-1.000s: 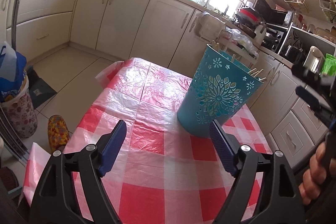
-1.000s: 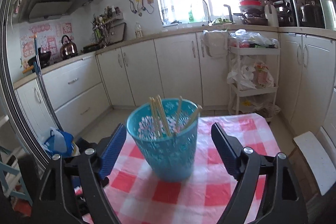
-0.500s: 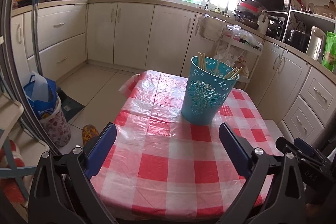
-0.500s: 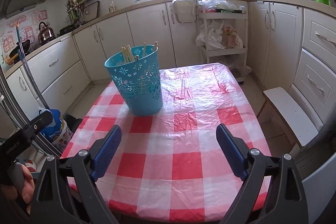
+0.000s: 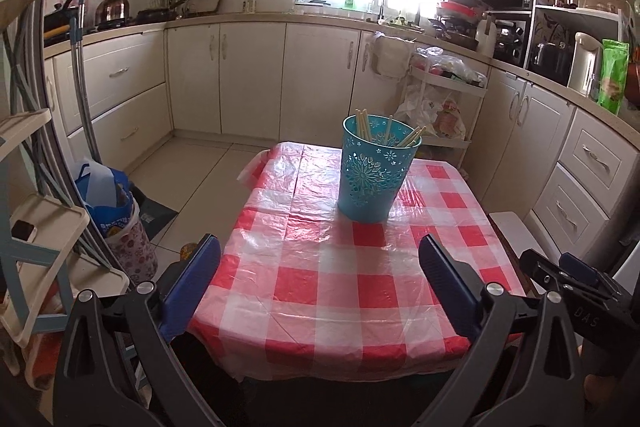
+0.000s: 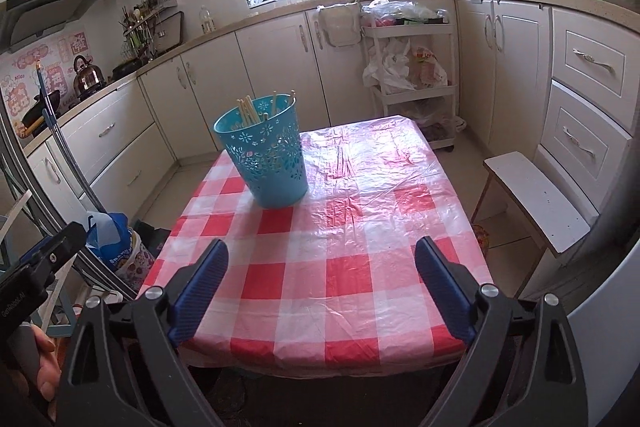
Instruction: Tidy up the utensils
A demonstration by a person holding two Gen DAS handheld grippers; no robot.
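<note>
A teal perforated bucket stands upright on the table with the red-and-white checked cloth. Several wooden chopsticks stick out of it. It also shows in the right wrist view, with the chopsticks inside. My left gripper is open and empty, held back over the table's near edge. My right gripper is open and empty, also over the near edge, well short of the bucket. The right gripper's body shows at the left view's right edge.
A white stool stands to the right of the table. A blue bag in a floral bin and a shelf rack stand at the left. Kitchen cabinets and a white trolley lie beyond.
Both grippers have pulled back from close around the bucket to beyond the table's near edge. Both stay open and empty. The bucket has not moved.
</note>
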